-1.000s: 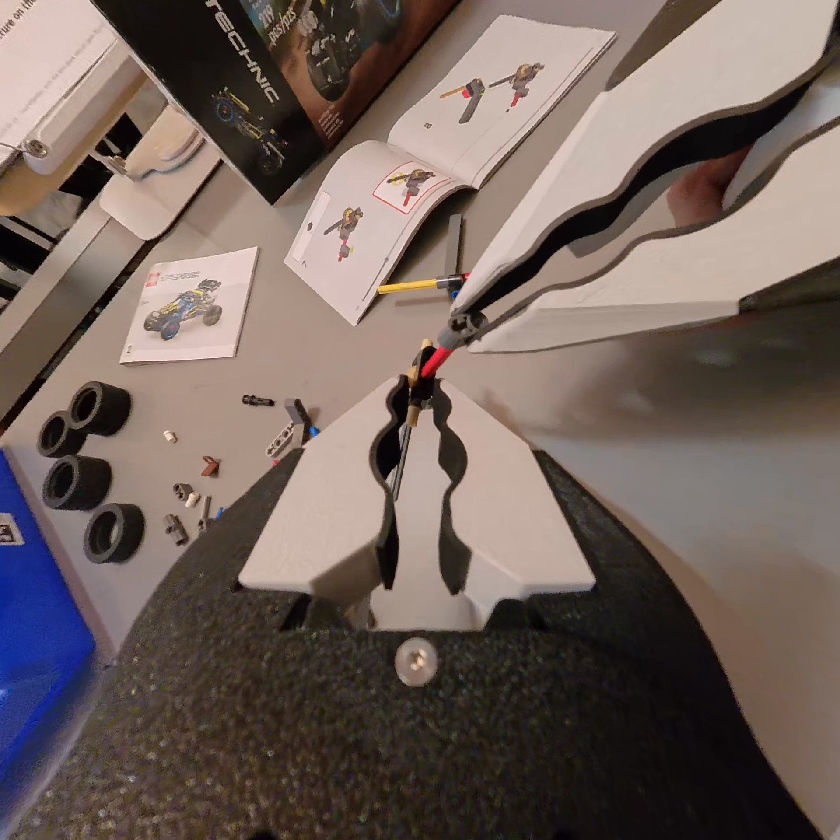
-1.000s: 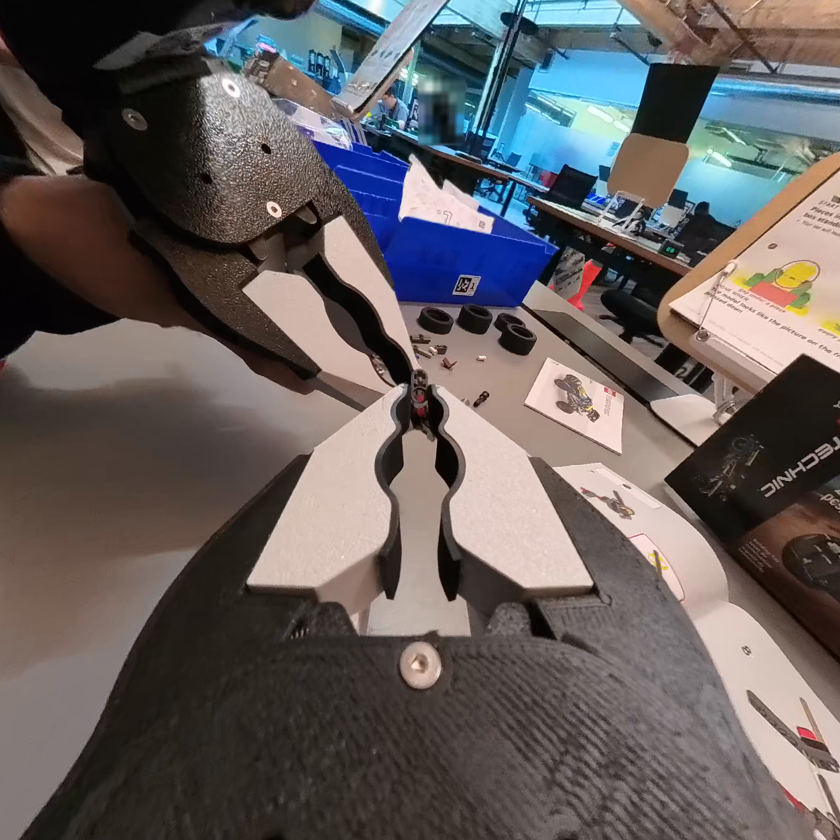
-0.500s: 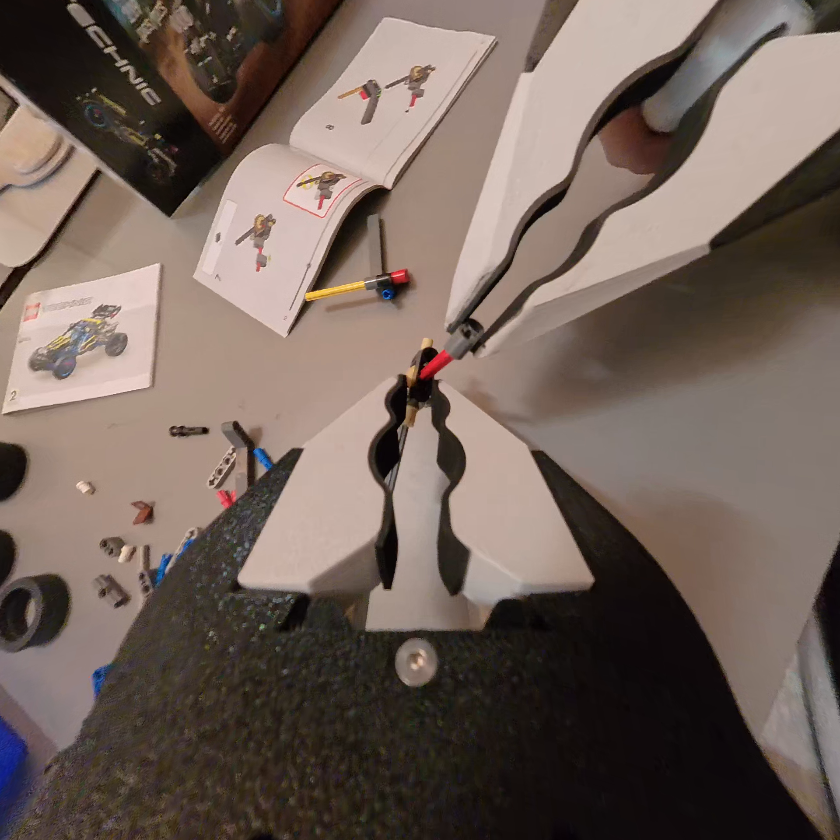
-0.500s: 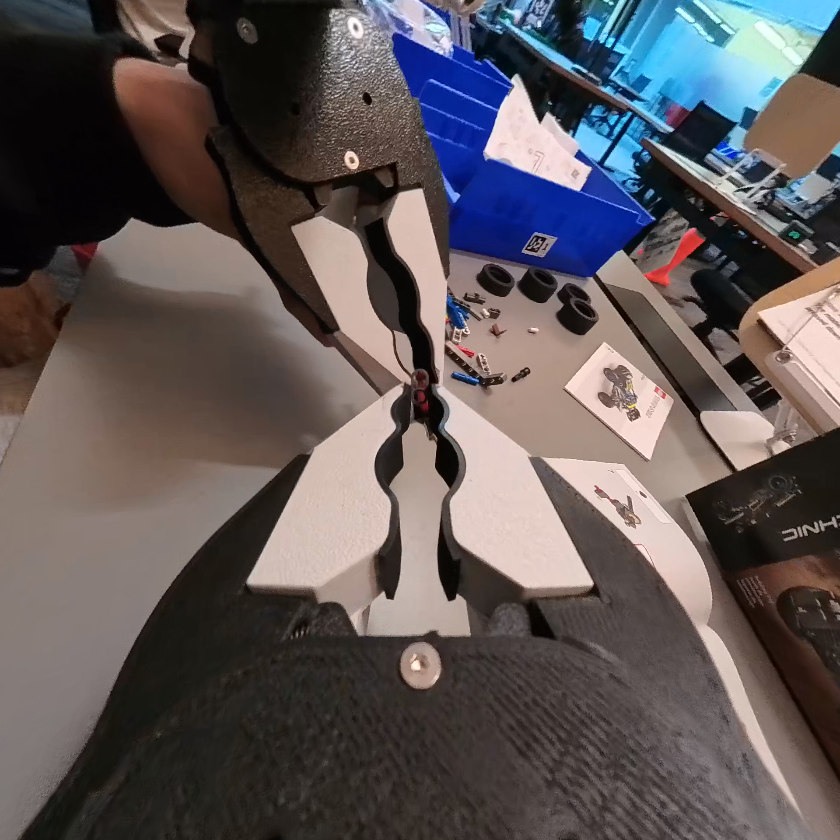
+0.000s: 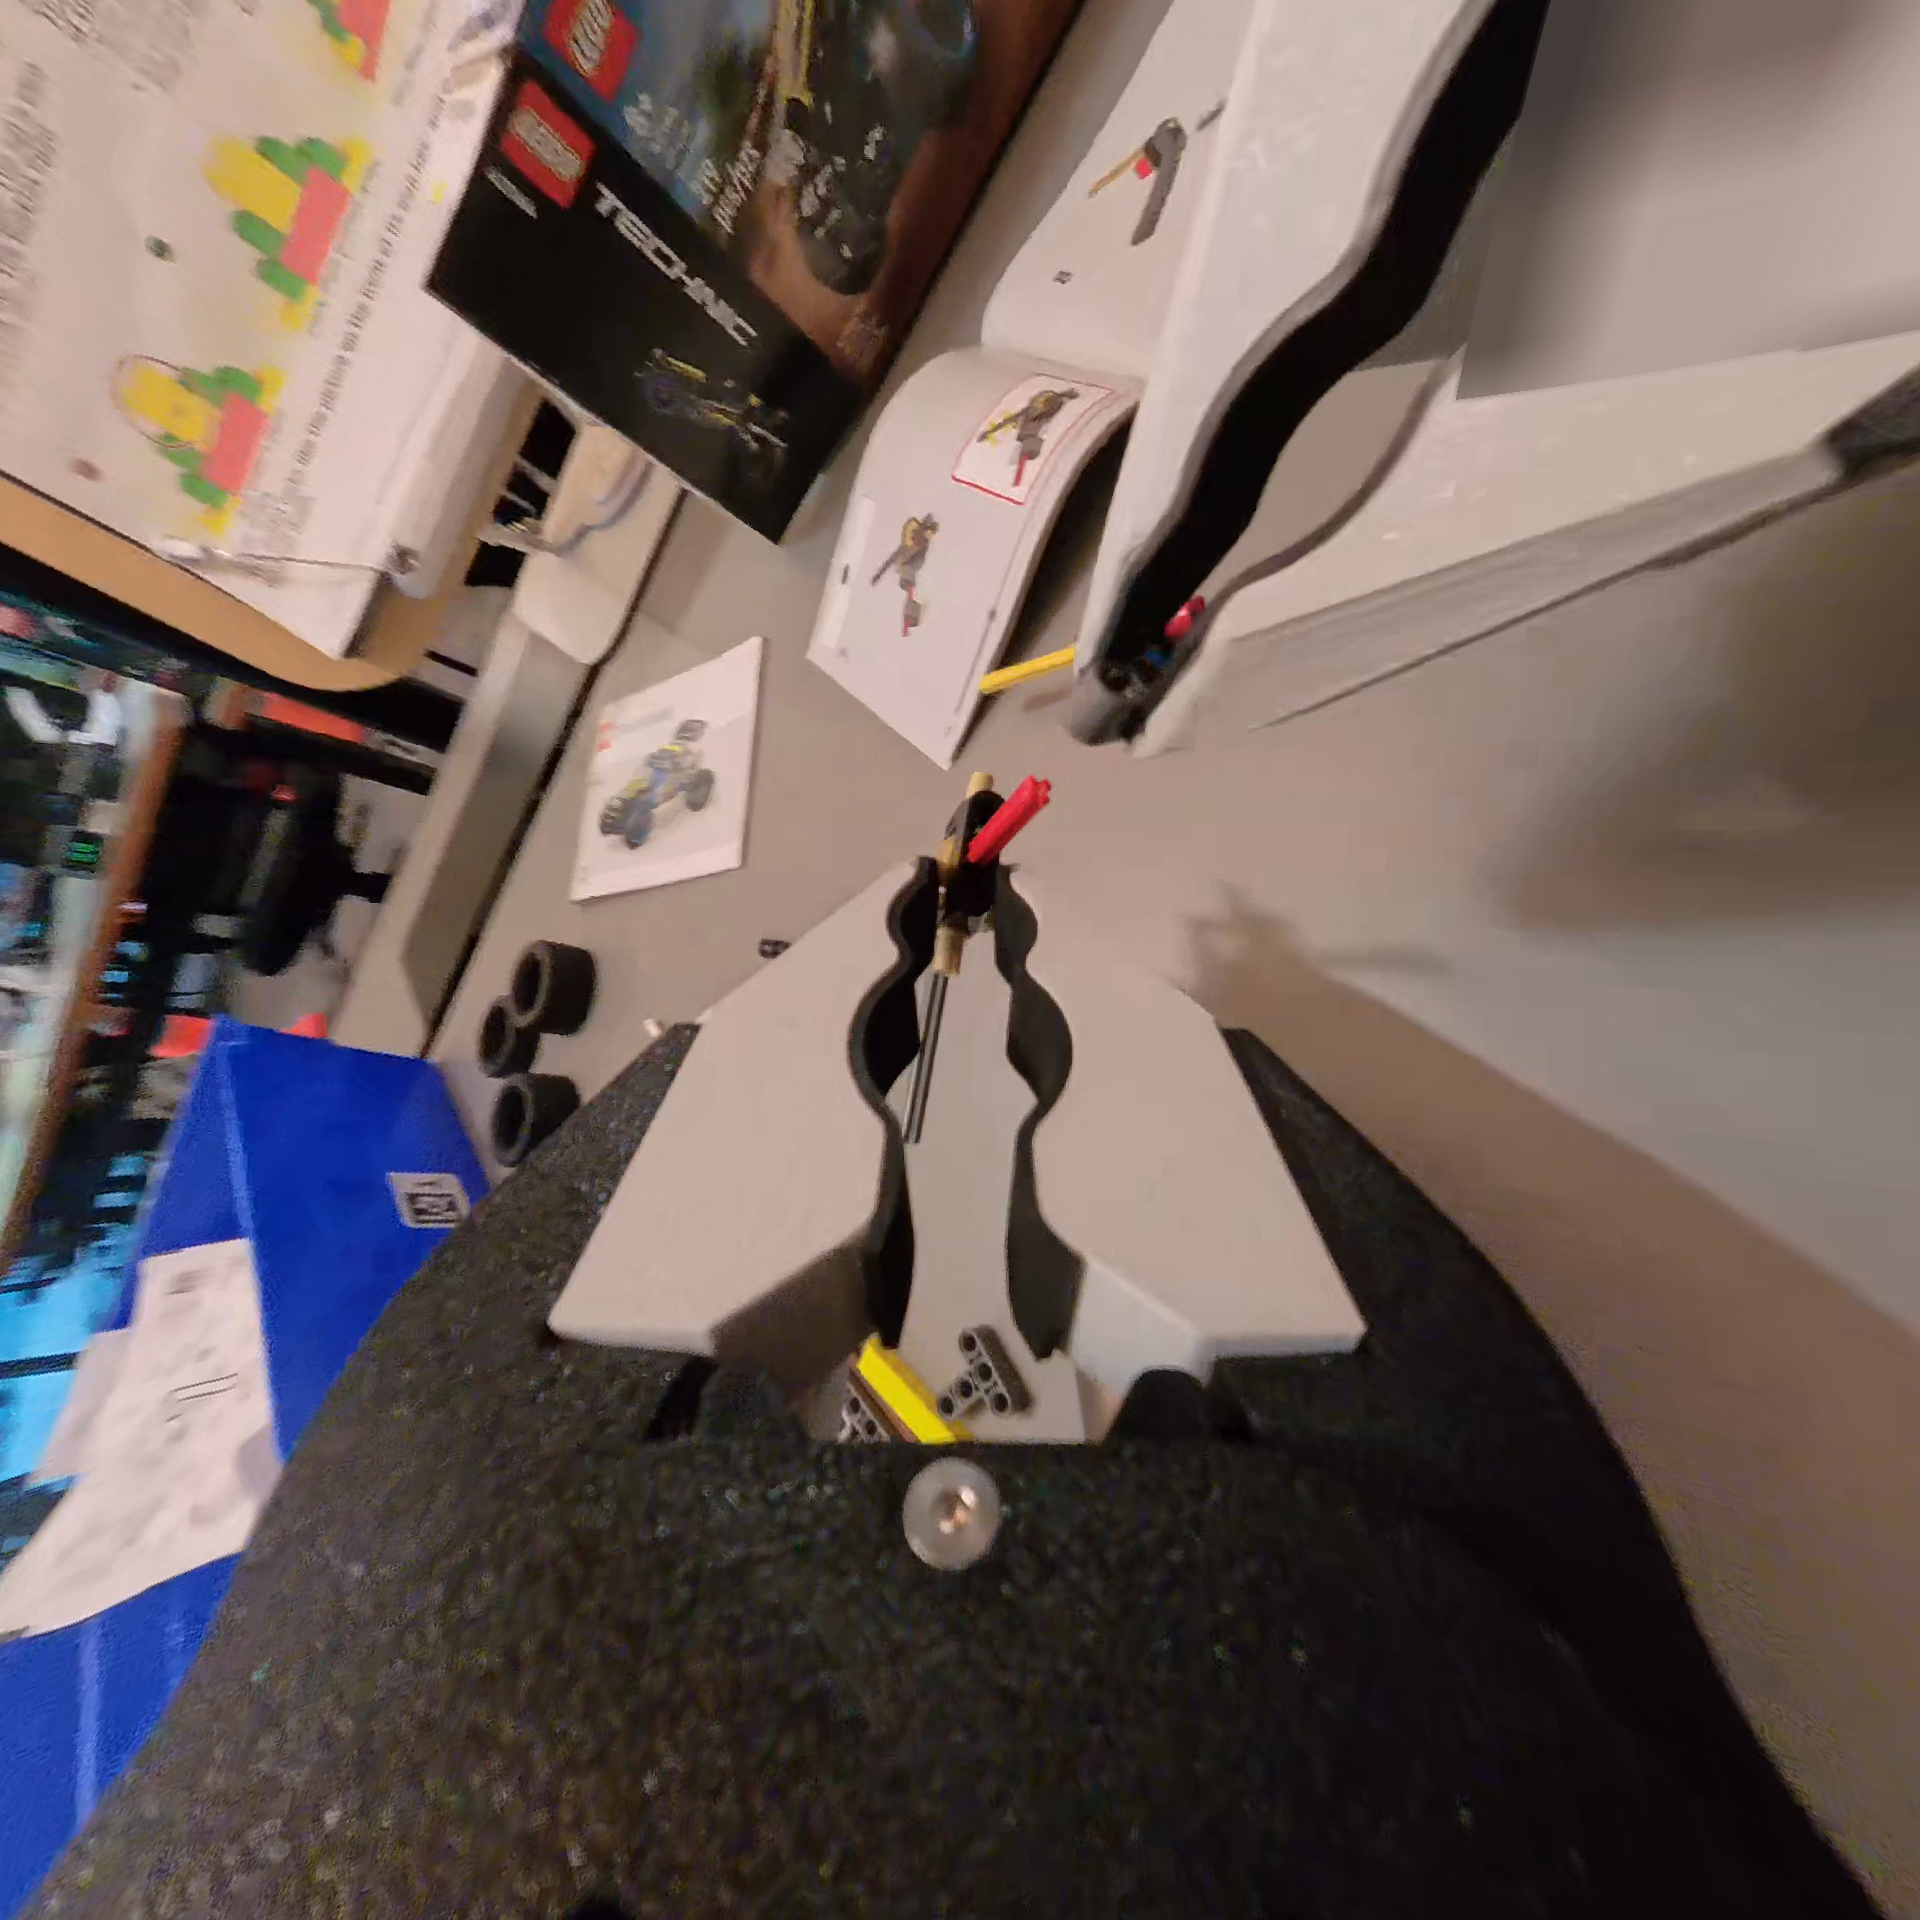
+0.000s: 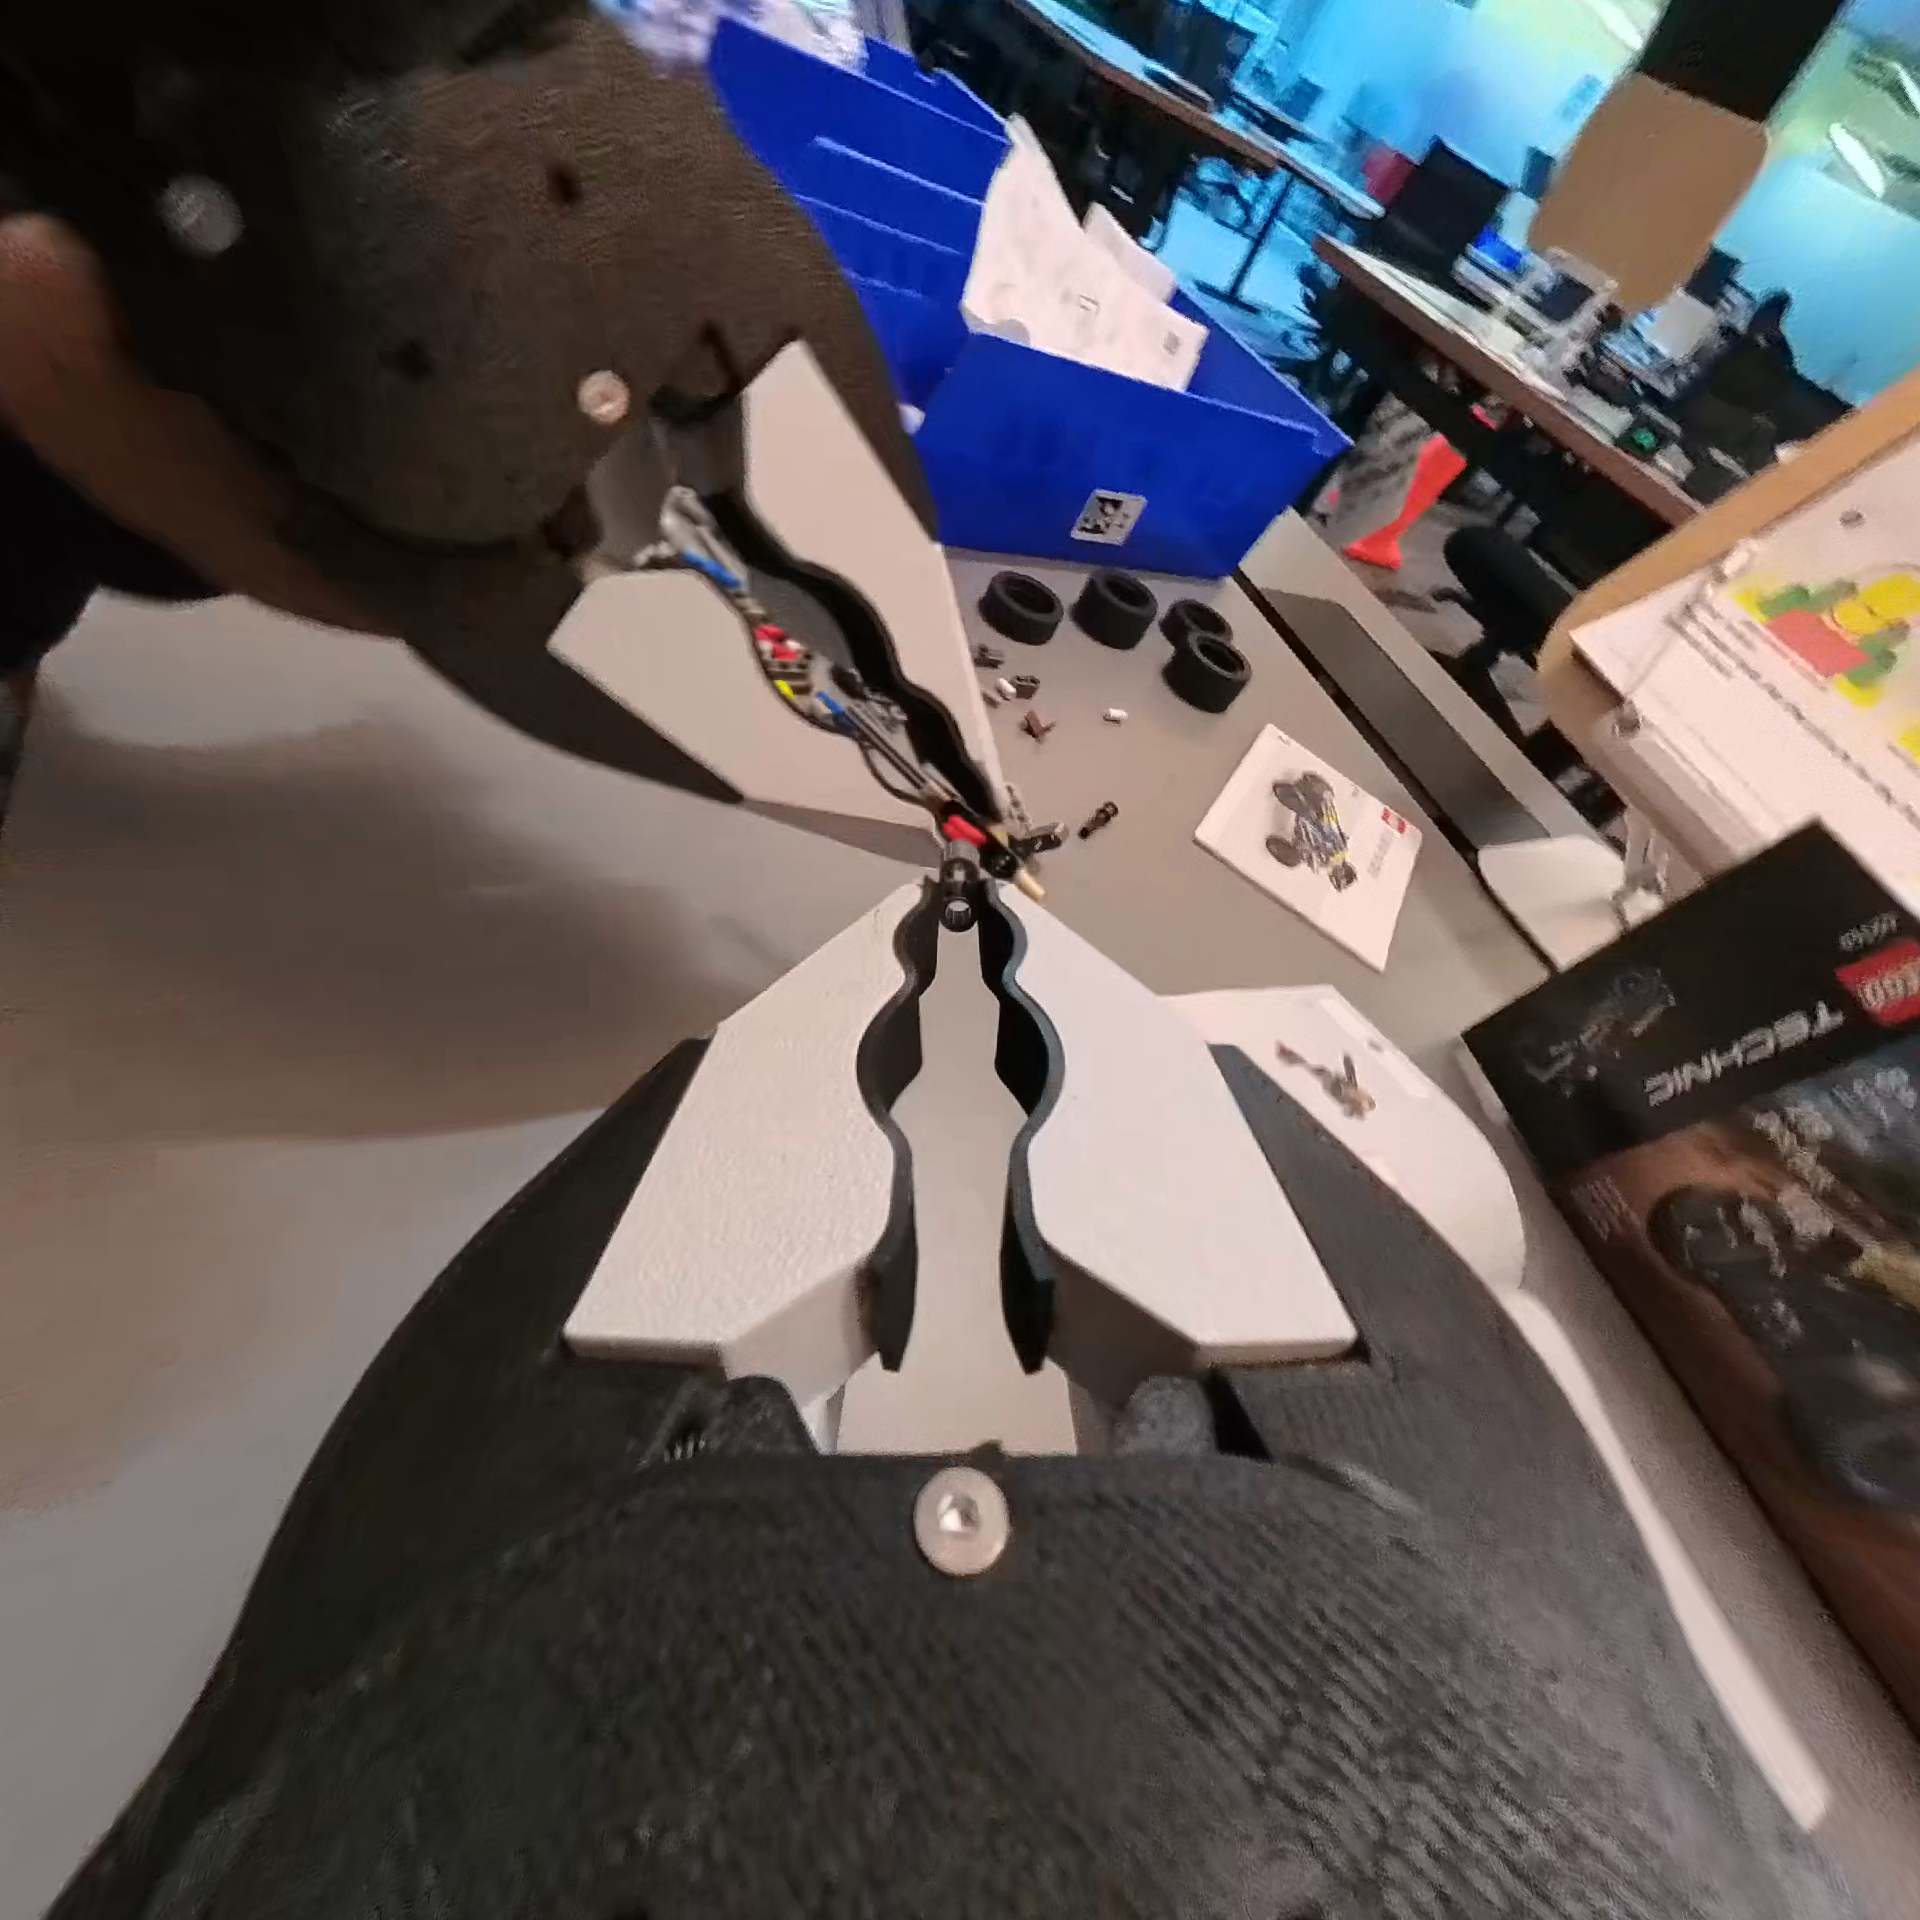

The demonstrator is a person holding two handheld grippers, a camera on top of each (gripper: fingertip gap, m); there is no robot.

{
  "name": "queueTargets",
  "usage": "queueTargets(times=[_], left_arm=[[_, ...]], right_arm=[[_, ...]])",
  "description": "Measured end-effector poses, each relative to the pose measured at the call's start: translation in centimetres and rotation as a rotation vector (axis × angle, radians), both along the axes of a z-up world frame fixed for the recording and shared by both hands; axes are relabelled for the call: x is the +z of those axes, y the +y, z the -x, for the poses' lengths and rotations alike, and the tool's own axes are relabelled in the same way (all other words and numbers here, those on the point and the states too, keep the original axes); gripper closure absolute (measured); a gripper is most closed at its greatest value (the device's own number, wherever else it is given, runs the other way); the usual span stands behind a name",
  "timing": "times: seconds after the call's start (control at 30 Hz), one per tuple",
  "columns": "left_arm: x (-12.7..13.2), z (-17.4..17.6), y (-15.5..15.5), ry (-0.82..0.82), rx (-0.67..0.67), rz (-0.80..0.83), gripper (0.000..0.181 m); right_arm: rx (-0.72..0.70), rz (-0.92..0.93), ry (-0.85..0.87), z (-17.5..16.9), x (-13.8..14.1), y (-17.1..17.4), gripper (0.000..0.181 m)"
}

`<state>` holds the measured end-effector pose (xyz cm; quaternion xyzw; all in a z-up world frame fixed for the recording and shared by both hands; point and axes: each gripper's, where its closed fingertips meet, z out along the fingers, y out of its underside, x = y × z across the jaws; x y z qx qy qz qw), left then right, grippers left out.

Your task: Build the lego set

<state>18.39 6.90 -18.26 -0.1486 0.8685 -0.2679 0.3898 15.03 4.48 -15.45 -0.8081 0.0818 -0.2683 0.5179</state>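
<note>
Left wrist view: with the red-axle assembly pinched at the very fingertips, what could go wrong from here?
1. The red-axle assembly sits only at the tips of the left gripper; a push on the axle could twist it or make it slip.
2. The grey connector is held just as barely by the right gripper; if misaligned, it may pop out onto the table.

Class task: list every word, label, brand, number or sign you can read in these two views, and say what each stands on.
I do not copy out writing, so this lists only what bears it.
Black box: red logo and large white lettering, sharp.
Blue bin: square code sticker.
Clipboard sheet: printed lines, blurred.
Small booklet: red logo, too small.
Open manual: small marks, too small.
</note>
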Motion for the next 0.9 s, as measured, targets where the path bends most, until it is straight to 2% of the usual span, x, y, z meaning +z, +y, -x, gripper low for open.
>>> queueTargets(times=[0.07,0.23,0.37,0.43,0.57,0.6,0.67,0.7,0.8,0.9], left_arm=[[0.1,-0.3,-0.3,-0.088,0.012,-0.027,0.173],[-0.6,-0.3,-0.9,-0.152,0.012,-0.035,0.173],[-0.6,-0.3,-1.1,-0.166,-0.008,-0.020,0.173],[-1.0,-0.3,-1.1,-0.159,-0.020,-0.018,0.172],[-1.6,-0.1,-1.2,-0.158,-0.045,-0.030,0.172],[-1.8,-0.1,-1.2,-0.160,-0.048,-0.033,0.172],[-2.1,0.0,-1.2,-0.171,-0.059,-0.048,0.172],[-2.1,0.0,-1.2,-0.177,-0.061,-0.054,0.173],[-2.1,0.2,-1.3,-0.184,-0.064,-0.052,0.172],[-2.1,0.2,-1.6,-0.190,-0.067,-0.062,0.172]], right_arm=[[-0.077,-0.004,0.097,-0.5,-1.1,-0.5,0.176],[-0.074,-0.074,0.129,0.0,-1.6,-0.5,0.176],[-0.165,0.210,0.307,-0.4,-7.1,-2.9,0.176],[-0.158,0.242,0.292,-0.3,-8.0,-2.9,0.176],[-0.085,0.298,0.404,0.7,-10.1,-2.2,0.174],[-0.082,0.274,0.401,0.6,-9.9,-2.0,0.169],[-0.079,0.219,0.384,0.3,-9.1,-1.7,0.146],[-0.079,0.181,0.326,-0.1,-8.0,-1.6,0.142],[-0.021,0.019,0.105,0.3,-3.8,-0.3,0.154],[-0.050,-0.030,0.019,0.0,-2.3,0.0,0.164]])
